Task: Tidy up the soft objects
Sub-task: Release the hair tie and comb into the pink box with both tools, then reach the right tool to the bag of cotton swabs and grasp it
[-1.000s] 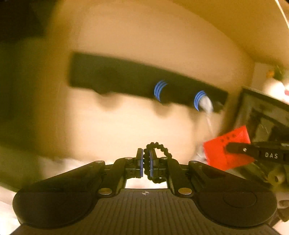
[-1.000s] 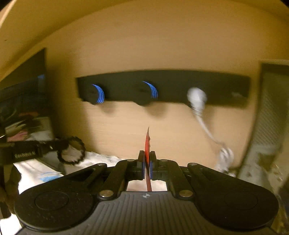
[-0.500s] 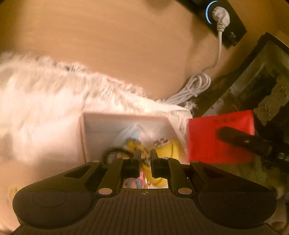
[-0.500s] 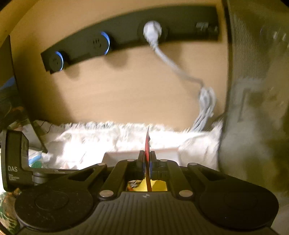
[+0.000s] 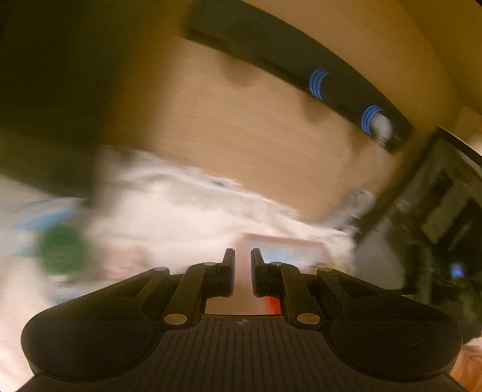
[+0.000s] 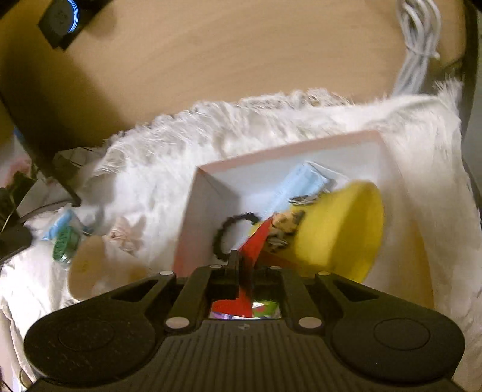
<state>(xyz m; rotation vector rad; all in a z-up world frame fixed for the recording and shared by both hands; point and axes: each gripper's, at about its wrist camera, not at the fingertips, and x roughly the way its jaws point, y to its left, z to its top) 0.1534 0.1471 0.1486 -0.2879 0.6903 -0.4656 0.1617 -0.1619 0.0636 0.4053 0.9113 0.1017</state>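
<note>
A pink box (image 6: 211, 169) with a white inside sits on a white furry rug (image 6: 271, 120). In it lie a black beaded hair ring (image 6: 223, 235), a yellow soft thing (image 6: 337, 229) and a light blue item (image 6: 301, 181). My right gripper (image 6: 247, 271) hangs just over the box's near side. Its jaws are opening, with a red sheet (image 6: 253, 244) still standing between them and leaning toward the yellow thing. The left wrist view is blurred. My left gripper (image 5: 242, 271) stands slightly open with nothing in it, and the pink box (image 5: 280, 241) is just beyond it.
A black power strip (image 5: 301, 60) with blue-lit sockets runs along the wooden wall, also visible as the power strip (image 6: 60, 15) at top left. A coiled white cable (image 6: 418, 36) hangs at the right. A green round item (image 6: 63, 244) and small clutter lie left of the box.
The left gripper let go of the black hair ring, which now lies in the box, and its view swung up off the box. The right gripper came down over the box with the red sheet.
</note>
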